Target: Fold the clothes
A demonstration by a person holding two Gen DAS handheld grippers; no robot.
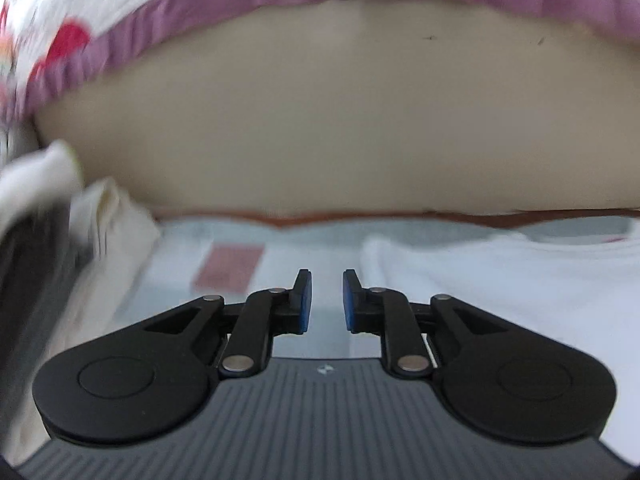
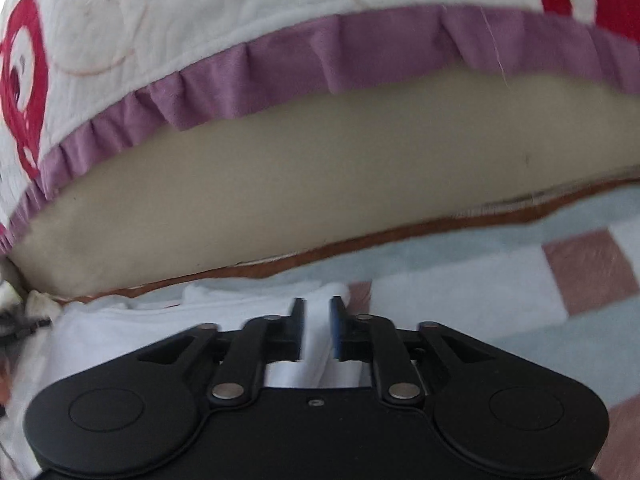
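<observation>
Clearly both claws sit low over a bed, its checked sheet [image 2: 480, 292] in pale blue, white and dusty pink squares, because the garment to be folded lies flat there. The left claw [image 1: 327, 300] stands slightly spread with nothing between its blue pads [image 1: 307, 300]; only the sheet shows in the gap, and the white garment [image 1: 500, 280] lies just to its right, apart from the fingers. That suggests a claw clear of the cloth rather than working it. The right claw [image 2: 317, 330] is parted a little as well, and a raised fold of the same white garment [image 2: 318, 320] runs up between its fingers; the pads do not seem to press it, though blur makes that hard to judge. The garment looks soft, thin and plain white, spread leftwards from the right claw with a rumpled upper edge near the bed's orange border [image 2: 360, 244]. Behind, a beige cushion side [image 2: 320, 184] rises under a white quilt [image 2: 200, 20] with red prints and a purple frill [image 2: 248, 80].
</observation>
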